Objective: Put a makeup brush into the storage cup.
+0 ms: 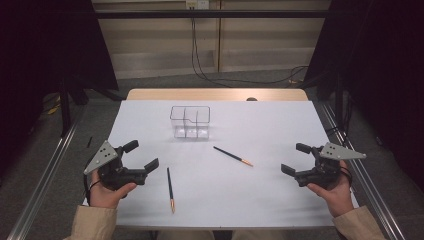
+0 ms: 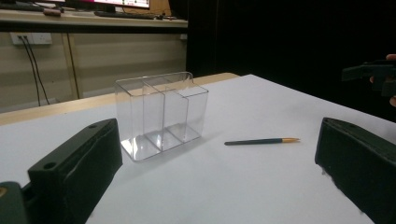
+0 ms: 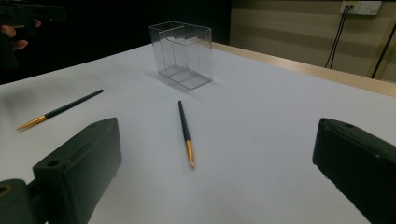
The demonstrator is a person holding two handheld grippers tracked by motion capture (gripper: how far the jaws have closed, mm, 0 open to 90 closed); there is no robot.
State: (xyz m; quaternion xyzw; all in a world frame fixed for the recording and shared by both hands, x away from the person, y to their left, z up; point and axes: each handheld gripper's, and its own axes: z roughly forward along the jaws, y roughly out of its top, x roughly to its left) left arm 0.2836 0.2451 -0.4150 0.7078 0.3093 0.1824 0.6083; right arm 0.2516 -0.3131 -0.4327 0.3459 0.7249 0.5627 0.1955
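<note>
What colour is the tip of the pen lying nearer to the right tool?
Golden orange, on a dark body; the pen shows best in the right gripper view.

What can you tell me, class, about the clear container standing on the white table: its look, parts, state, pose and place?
The clear container looks like transparent plastic, box-shaped and open at the top. Inner walls split it into compartments, the back wall rising higher than the front. It stands upright and empty on the white table, toward the far side, near the middle. Nothing touches it but the tabletop; both pens and both grippers lie apart from it.
</note>
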